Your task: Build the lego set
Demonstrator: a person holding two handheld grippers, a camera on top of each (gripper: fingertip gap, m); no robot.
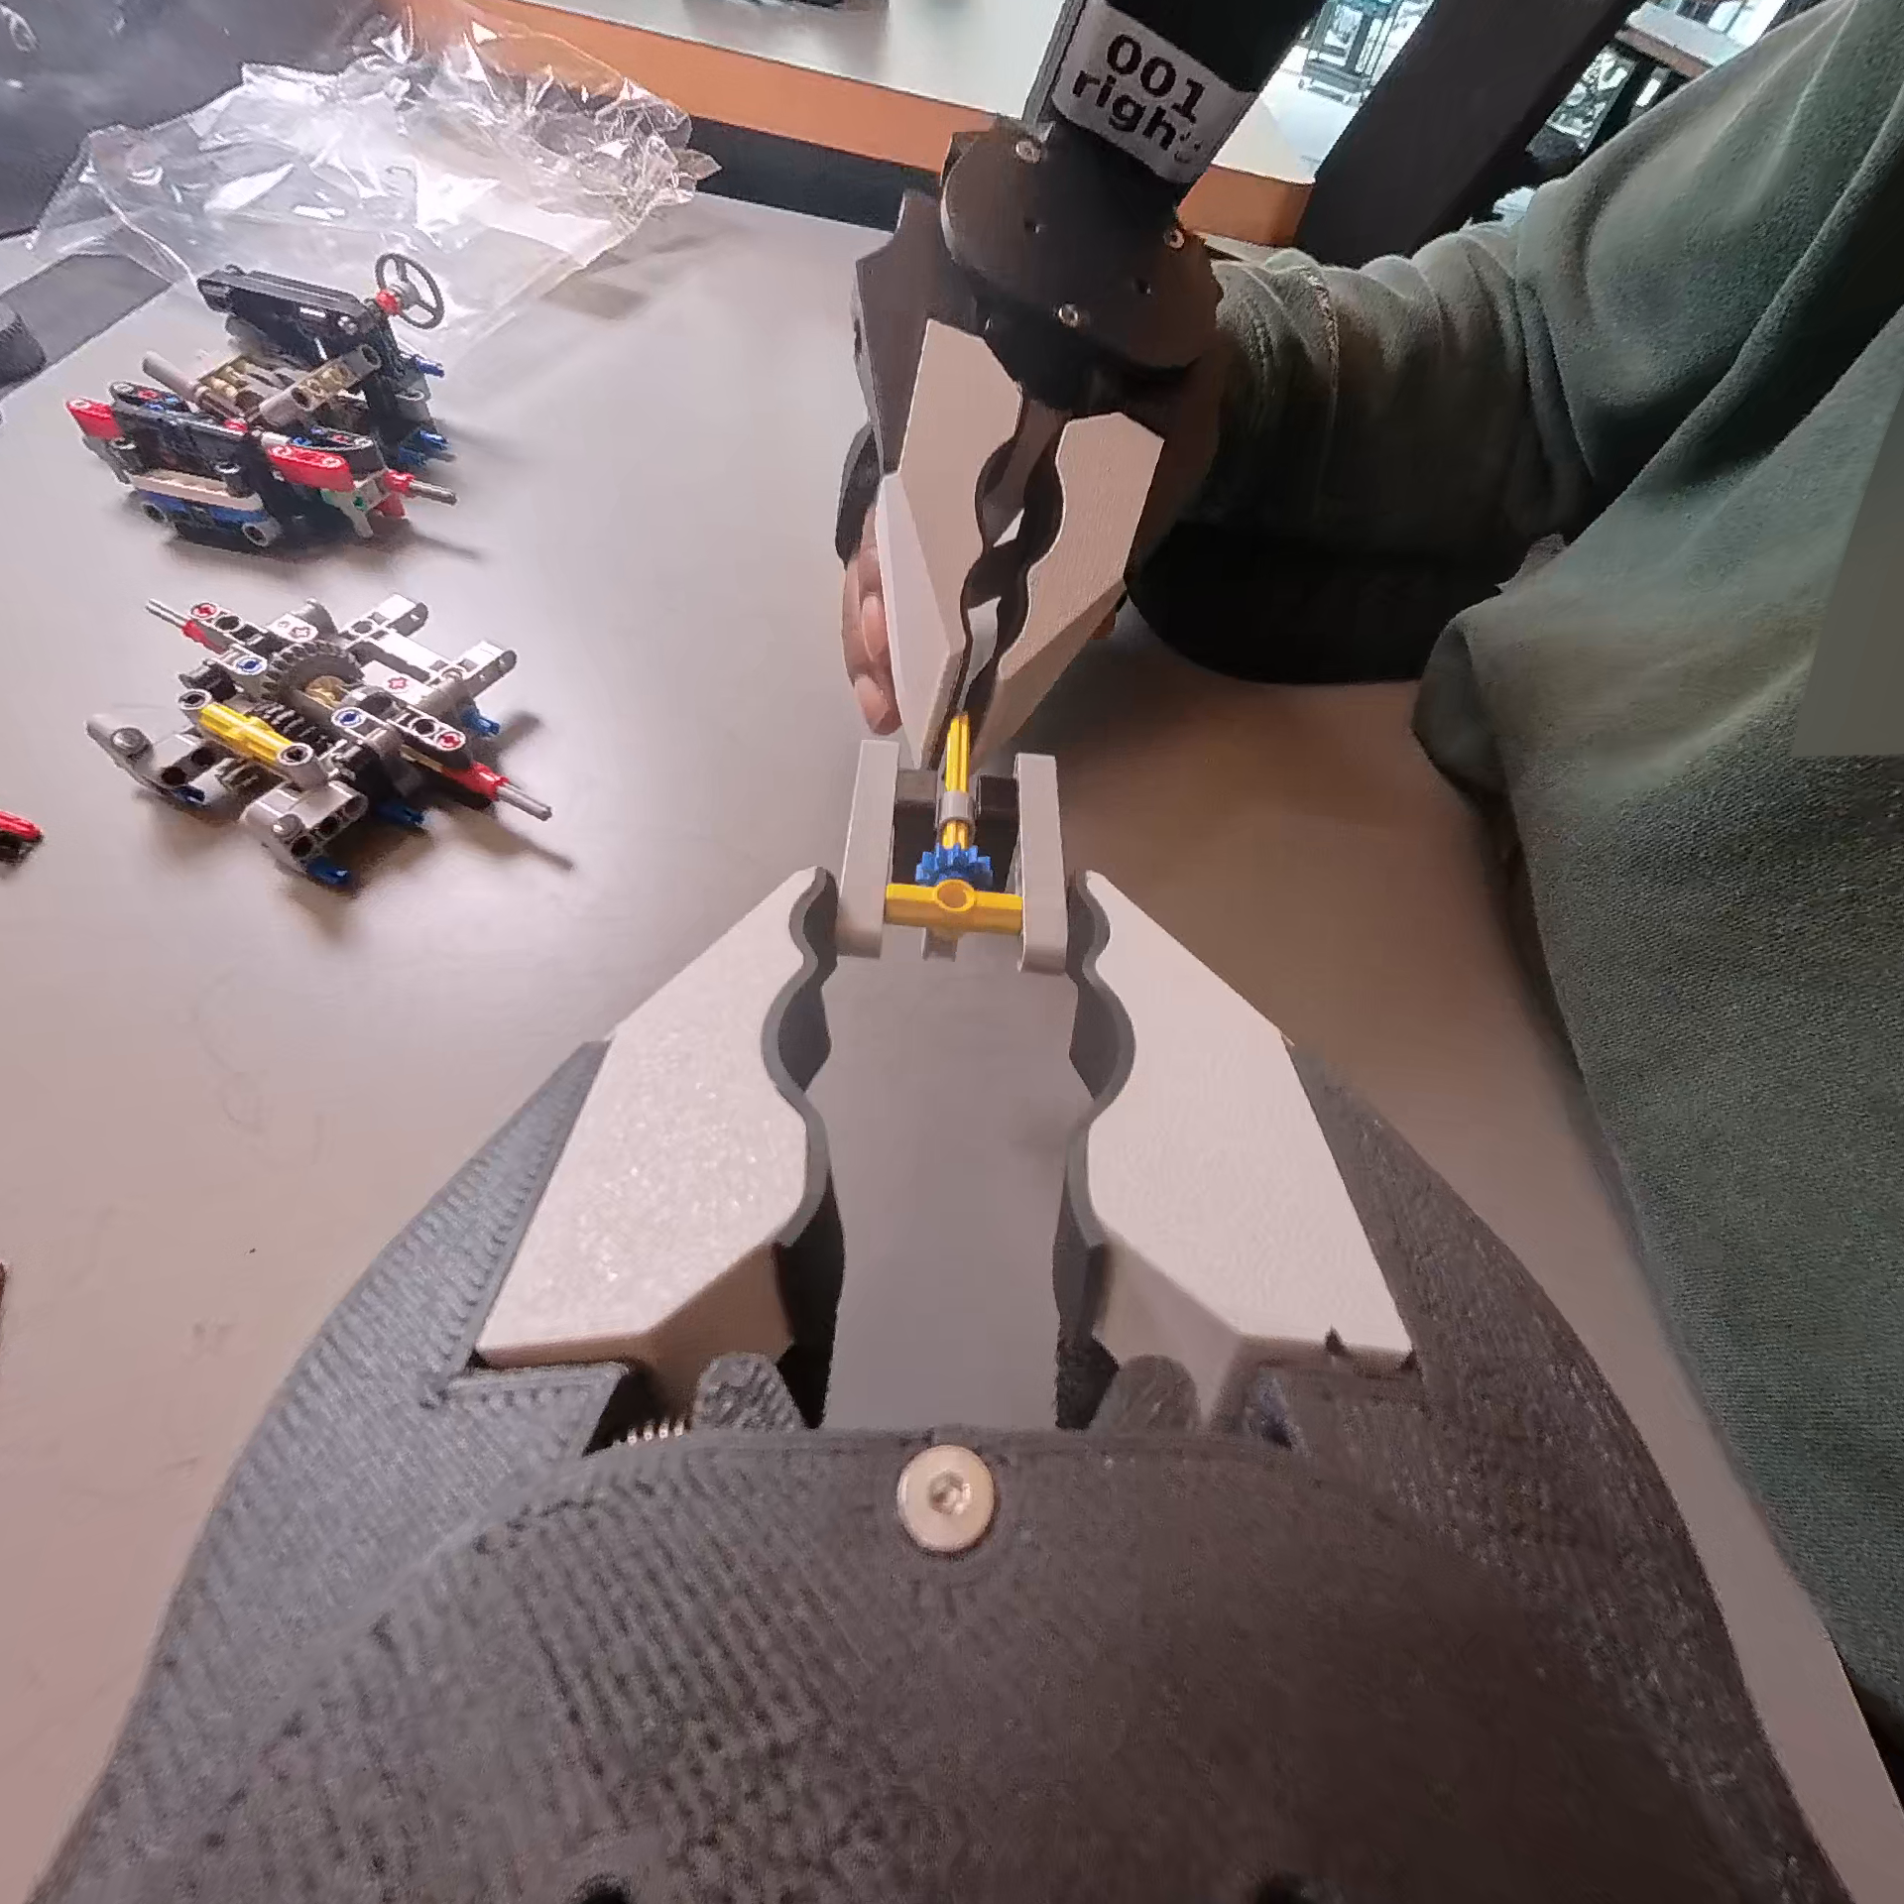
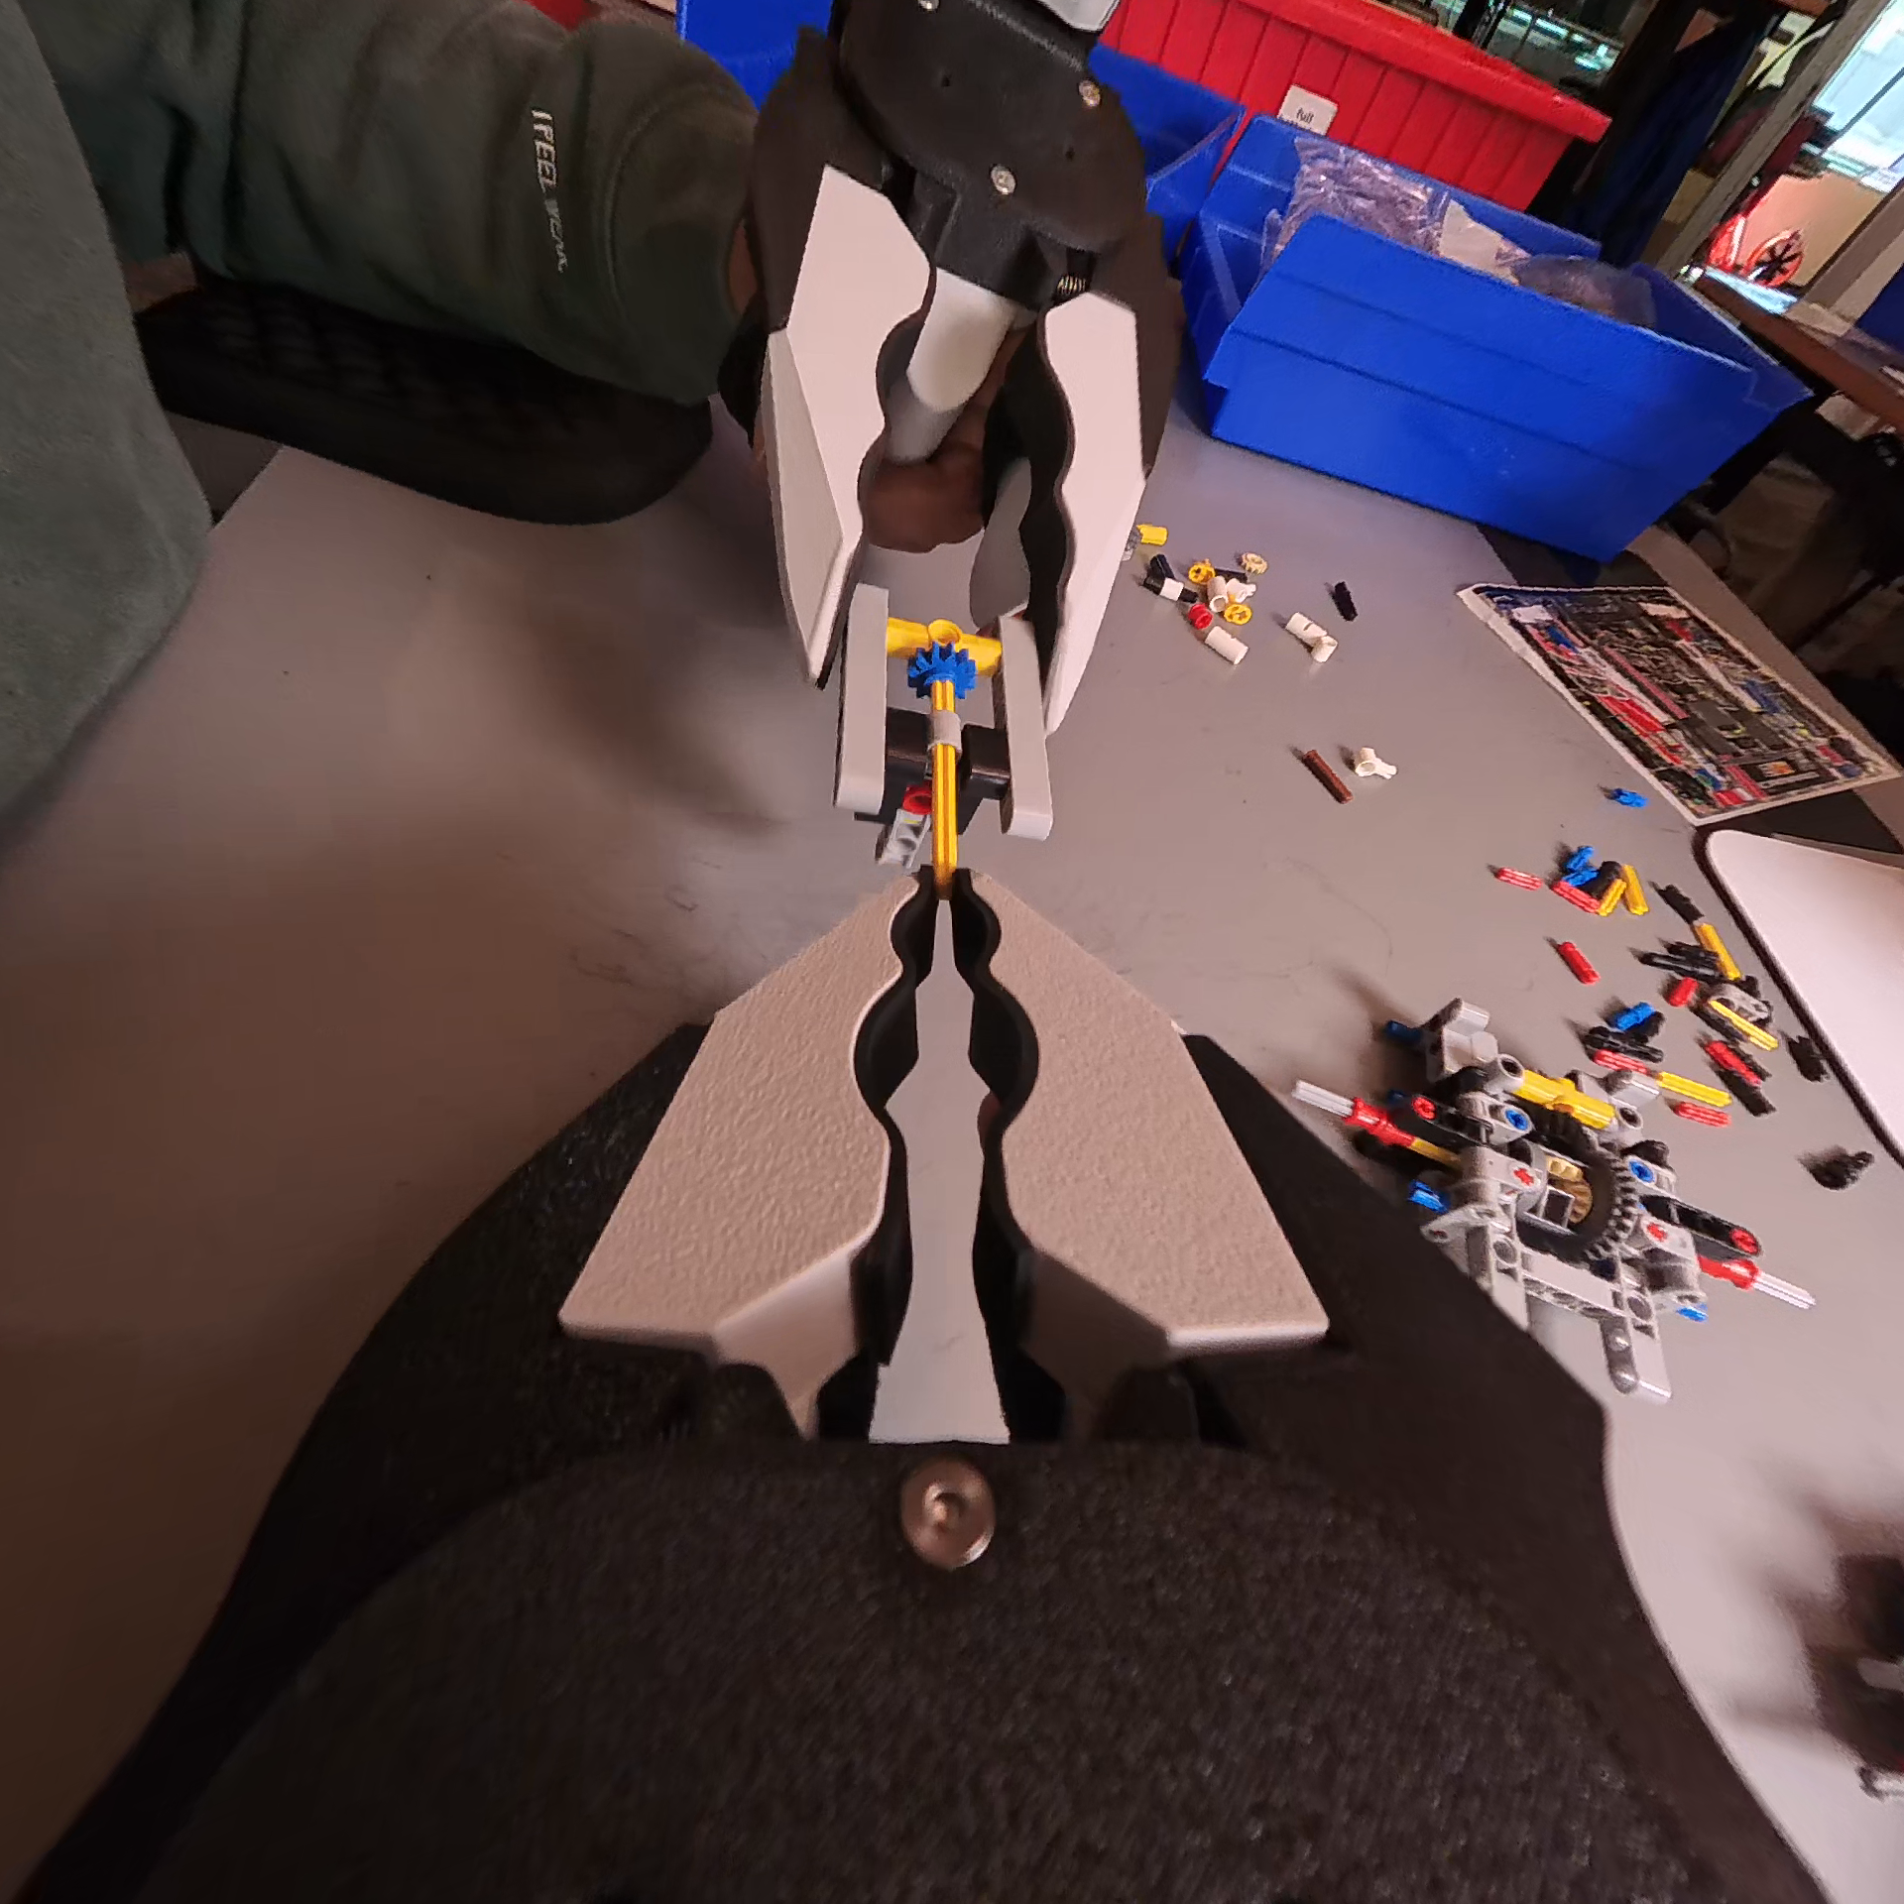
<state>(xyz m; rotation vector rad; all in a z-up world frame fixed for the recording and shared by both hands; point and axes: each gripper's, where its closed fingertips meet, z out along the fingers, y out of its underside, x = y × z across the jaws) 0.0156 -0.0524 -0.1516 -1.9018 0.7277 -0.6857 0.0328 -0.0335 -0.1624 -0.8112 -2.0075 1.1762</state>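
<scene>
Two hand-held grippers meet over a small grey frame assembly [image 1: 953,876] out on the grey counter [image 1: 639,536].

The left gripper [image 1: 953,917] has its jaws spread wide and pressed against the frame's two pale grey side beams, pinching it at the end with the yellow cross connector [image 1: 953,899]. The right gripper [image 2: 943,886] has its jaws pressed together on the tip of a long yellow axle [image 2: 943,793]. The axle's long axis runs straight from one gripper to the other, through a grey bush and a small blue gear [image 2: 941,668]. Two larger built models [image 1: 309,721] sit toward the counter's left side.
</scene>
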